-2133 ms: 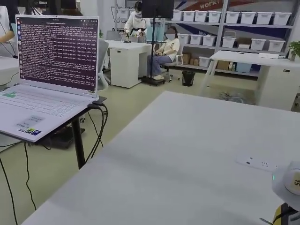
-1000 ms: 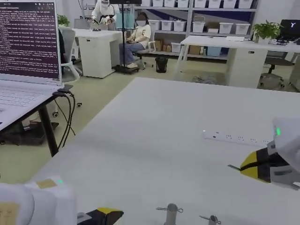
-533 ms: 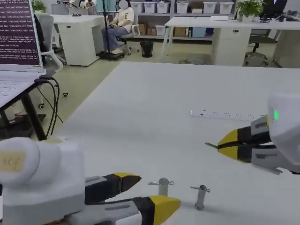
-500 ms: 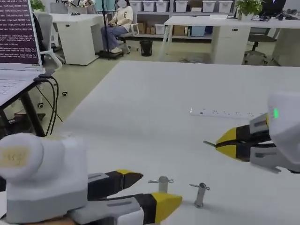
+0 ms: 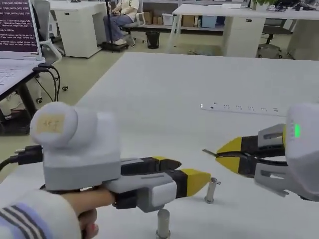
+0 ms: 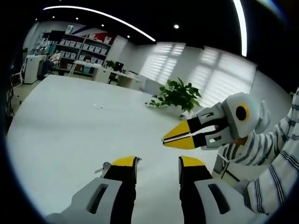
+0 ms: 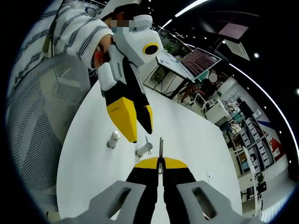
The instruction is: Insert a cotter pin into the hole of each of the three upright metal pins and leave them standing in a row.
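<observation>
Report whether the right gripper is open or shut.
Shut: the right gripper has its yellow jaws meeting, pinching a thin cotter pin that juts out ahead.

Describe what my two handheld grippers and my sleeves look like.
Both have pale grey plastic bodies and black jaws tipped in yellow. The left gripper has a yellowish sticker on its white top and a black cable plugged in at the back. The right gripper has a small green light on its body. The sleeve is white with thin dark stripes.

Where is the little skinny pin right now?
In the right gripper view, the cotter pin sticks out of the shut right tool, beside an upright metal pin and the left tool.
</observation>
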A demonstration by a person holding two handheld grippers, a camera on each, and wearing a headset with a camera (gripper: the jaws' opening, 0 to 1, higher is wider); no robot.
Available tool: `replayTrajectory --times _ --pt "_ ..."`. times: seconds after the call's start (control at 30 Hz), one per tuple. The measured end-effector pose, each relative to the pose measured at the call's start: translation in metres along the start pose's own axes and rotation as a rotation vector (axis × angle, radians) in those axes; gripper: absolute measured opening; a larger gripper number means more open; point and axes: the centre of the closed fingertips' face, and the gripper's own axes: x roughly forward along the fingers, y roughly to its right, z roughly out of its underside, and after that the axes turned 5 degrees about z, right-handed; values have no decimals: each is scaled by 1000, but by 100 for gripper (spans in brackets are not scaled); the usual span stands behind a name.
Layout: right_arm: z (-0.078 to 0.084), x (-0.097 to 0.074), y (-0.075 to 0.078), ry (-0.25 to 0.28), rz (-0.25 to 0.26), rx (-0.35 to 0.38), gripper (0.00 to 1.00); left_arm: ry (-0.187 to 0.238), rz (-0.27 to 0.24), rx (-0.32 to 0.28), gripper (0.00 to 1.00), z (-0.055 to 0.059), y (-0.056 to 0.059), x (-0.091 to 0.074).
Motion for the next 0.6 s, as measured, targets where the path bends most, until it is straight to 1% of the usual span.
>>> replayTrajectory --times 0.1,0.2,0.23,0.33,0.4,0.47,0.53,0.6 --pt "-4 1 -8 10 -16 14 0 -2 21 -13 29 0 4 1" --pt "-6 1 -16 8 -24 6 0 -9 29 -13 22 2 5 1" --pt "-7 2 -19 7 -28 1 0 -16 36 -22 21 4 6 1" --pt "-8 3 -23 9 -25 13 0 -42 50 -28 16 8 8 1" --pt "-10 4 -26 10 -29 9 0 -41 49 -22 14 8 7 1" --pt "-11 5 -29 11 -35 8 0 -34 58 -30 9 7 8 0" --pt "-13 6 -30 12 -39 11 0 -37 68 -44 4 7 9 0" --pt "-15 7 -30 17 -38 14 0 -41 72 -44 3 7 9 -2"
